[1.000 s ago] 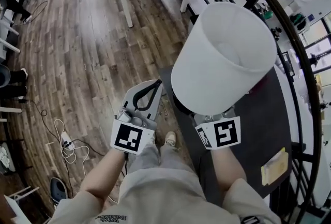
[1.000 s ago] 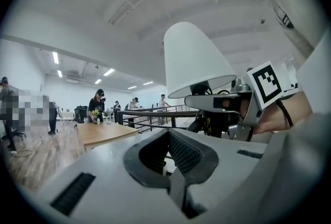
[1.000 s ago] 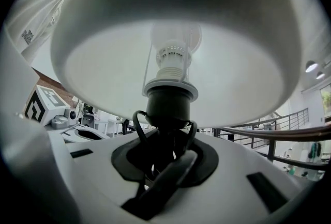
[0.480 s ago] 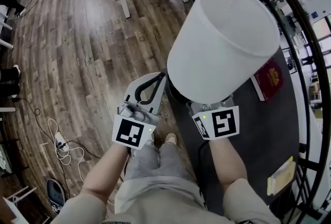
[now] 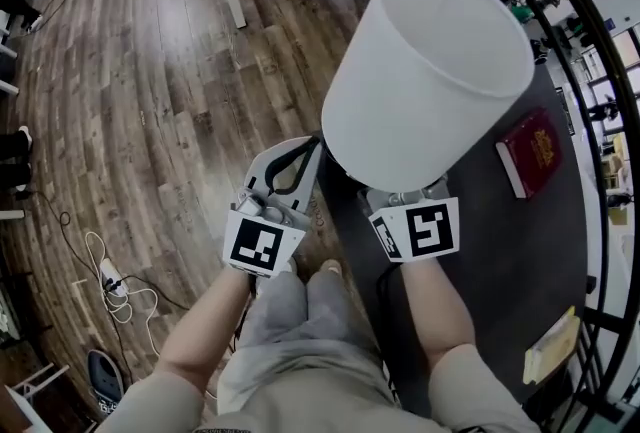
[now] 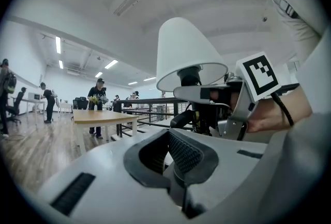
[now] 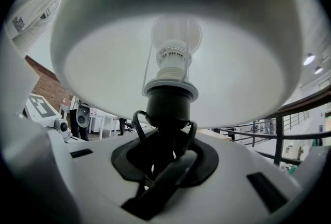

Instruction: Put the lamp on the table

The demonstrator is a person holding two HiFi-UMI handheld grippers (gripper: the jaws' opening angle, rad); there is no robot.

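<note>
Item: lamp [image 5: 430, 81], white shade on a dark stem, carried in the air. Long axis runs close to upright. In the head view the open top of the shade faces up toward the camera and leans a little away and to the right. In the left gripper view [image 6: 189, 47] it stands vertical, shade uppermost, narrow end on top. Position: over the near left part of the dark table [image 5: 500, 261], not resting on it, with a red book [image 5: 530, 151] lying on the tabletop to its right. Holder: right gripper [image 5: 405, 199], directly under the shade. In the right gripper view its jaws [image 7: 165, 148] are clamped on the black stem just below the socket, a loop of dark cord caught beside the stem, bulb [image 7: 173, 44] and shade interior filling the view above. The lower end of the lamp cannot be made out. Left gripper [image 5: 290, 166]: just to the left of the lamp, over the wood floor [image 5: 150, 101], apart from the shade, pads [image 6: 181, 153] pressed together with nothing between them.
</note>
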